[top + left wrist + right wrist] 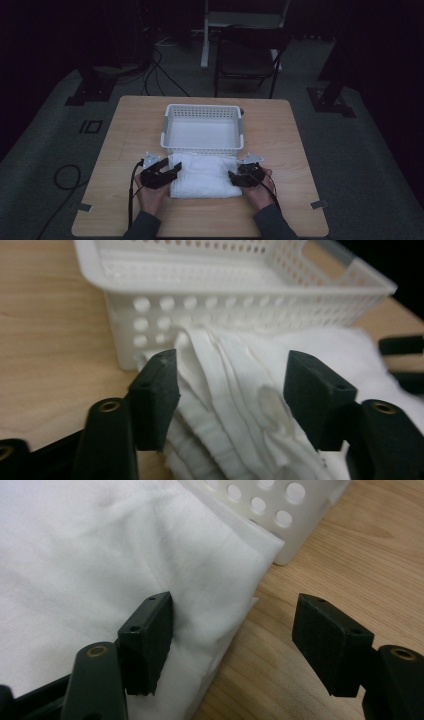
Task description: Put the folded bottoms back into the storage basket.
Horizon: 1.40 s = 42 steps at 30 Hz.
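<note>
1. Dim room, pale wooden table (125, 150); a folded white towel (202, 175) lies just in front of an empty white basket (202, 127), its far edge touching the basket's near wall.
2. At the towel's left end, the left gripper (227, 372) has its jaws spread around the stacked folds, not yet pinching them. I'd push in deeper so every layer is caught.
3. At the right end, the right gripper (232, 625) is spread astride the towel's edge, one jaw on cloth, one over bare wood.
4. Close both together, lift level, then clear the basket's rim before lowering.
</note>
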Tool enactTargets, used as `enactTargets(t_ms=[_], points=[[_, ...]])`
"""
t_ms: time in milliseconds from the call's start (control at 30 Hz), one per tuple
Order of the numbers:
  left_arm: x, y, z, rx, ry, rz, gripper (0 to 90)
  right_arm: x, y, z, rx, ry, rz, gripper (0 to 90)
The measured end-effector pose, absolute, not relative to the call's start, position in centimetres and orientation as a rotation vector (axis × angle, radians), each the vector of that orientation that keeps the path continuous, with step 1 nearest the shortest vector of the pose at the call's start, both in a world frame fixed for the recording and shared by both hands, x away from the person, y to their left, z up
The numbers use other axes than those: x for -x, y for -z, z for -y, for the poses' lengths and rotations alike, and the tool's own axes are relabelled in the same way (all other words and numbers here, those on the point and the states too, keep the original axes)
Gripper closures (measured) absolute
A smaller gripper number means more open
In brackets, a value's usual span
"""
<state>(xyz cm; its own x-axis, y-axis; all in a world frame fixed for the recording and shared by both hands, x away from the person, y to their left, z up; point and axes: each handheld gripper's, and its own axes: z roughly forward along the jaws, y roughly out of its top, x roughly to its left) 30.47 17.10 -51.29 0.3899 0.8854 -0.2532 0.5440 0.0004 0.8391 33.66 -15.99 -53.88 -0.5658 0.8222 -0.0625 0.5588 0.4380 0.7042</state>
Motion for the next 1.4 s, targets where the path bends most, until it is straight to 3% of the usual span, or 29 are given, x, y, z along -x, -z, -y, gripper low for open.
enactTargets(t_ms=[367, 467, 567, 767, 833, 1067, 1400], points=[[-31.8, 49.4, -16.0, -1.655, -0.369, -1.211, 27.2, -33.5, 54.0, 16.0, -1.177, -0.907, -2.287, 32.4], [-32.3, 49.9, -15.2, -1.700, -0.348, -1.234, 23.9, -33.5, 54.0, 16.0, -1.176, -0.910, -2.284, 32.4], [-32.6, 50.9, -14.7, -1.776, -0.321, -1.259, 14.9, -33.5, 54.0, 16.0, -1.183, -0.913, -2.284, 32.4], [-32.7, 53.0, -14.9, -1.884, -0.399, -1.324, 13.2, -33.4, 54.0, 16.0, -1.186, -0.917, -2.281, 32.4], [-32.9, 53.6, -15.4, -1.886, -0.345, -1.336, 5.0, -33.4, 54.0, 16.0, -1.184, -0.920, -2.282, 32.4], [-33.8, 54.9, -16.3, -1.824, -0.159, -1.399, 3.4, -33.4, 54.0, 16.0, -1.182, -0.922, -2.284, 32.4], [-34.1, 55.0, -16.4, -1.842, -0.144, -1.367, 3.7, -33.6, 54.1, 16.2, -1.201, -0.941, -2.294, 31.7]])
